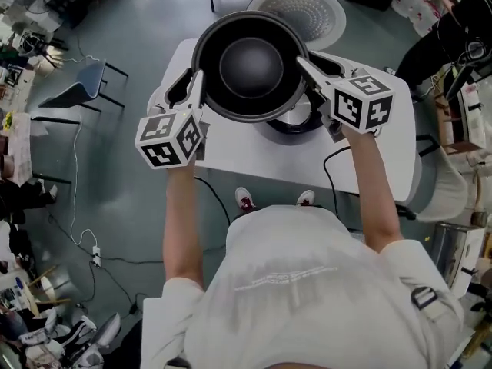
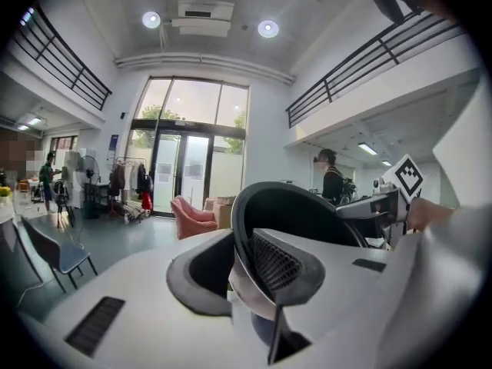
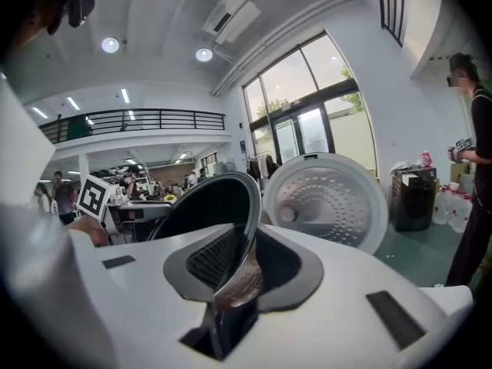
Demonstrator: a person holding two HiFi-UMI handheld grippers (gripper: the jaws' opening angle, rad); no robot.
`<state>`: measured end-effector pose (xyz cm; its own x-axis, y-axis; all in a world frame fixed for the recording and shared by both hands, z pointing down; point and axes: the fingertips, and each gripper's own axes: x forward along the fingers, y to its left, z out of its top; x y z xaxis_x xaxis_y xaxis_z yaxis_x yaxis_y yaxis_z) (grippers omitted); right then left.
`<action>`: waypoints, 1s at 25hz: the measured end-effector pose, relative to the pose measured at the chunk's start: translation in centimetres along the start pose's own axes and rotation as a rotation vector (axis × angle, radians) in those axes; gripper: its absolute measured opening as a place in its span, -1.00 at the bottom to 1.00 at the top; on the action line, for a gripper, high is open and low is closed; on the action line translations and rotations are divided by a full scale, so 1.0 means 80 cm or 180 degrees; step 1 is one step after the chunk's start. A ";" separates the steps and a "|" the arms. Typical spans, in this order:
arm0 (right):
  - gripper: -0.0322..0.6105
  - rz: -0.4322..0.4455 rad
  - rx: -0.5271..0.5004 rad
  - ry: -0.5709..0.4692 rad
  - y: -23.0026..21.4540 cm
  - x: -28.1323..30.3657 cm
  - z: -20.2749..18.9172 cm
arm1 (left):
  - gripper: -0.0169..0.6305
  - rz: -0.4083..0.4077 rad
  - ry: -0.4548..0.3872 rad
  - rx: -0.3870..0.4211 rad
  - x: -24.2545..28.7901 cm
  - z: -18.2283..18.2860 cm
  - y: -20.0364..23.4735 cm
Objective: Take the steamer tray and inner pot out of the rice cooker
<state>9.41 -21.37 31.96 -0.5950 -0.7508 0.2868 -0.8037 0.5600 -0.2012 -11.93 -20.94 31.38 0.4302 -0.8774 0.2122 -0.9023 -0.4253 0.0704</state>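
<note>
The dark inner pot (image 1: 250,68) hangs in the air above the white rice cooker (image 1: 296,121), held level by its rim from both sides. My left gripper (image 1: 198,91) is shut on the rim's left edge, which runs between its pads (image 2: 280,264) in the left gripper view. My right gripper (image 1: 304,68) is shut on the rim's right edge (image 3: 238,275). The cooker's lid (image 1: 304,10) stands open behind, its dotted inner plate (image 3: 330,198) facing me. No steamer tray shows in any view.
The cooker stands on a white table (image 1: 246,156) with a black cord (image 1: 330,167) trailing off its front edge. A chair (image 1: 81,83) stands on the floor to the left. A person (image 3: 469,167) stands at the right, near a black bin (image 3: 415,198).
</note>
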 end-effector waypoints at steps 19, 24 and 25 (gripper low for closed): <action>-0.55 0.1198 -0.0313 0.1137 0.198 0.171 -0.140 | -0.72 0.1343 0.0376 -0.1000 -0.186 -0.168 0.175; -0.55 0.1242 -0.0287 0.1479 0.220 0.189 -0.199 | -0.73 0.1408 0.0631 -0.1258 -0.205 -0.232 0.194; -0.55 0.1224 -0.0266 0.1540 0.222 0.190 -0.212 | -0.73 0.1405 0.0679 -0.1302 -0.207 -0.244 0.195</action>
<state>-13.78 -16.90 48.67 -0.7541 -0.2574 0.6042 -0.5178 0.7990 -0.3059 -33.69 -8.73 48.02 0.0383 -0.8693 0.4928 -0.9494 0.1222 0.2894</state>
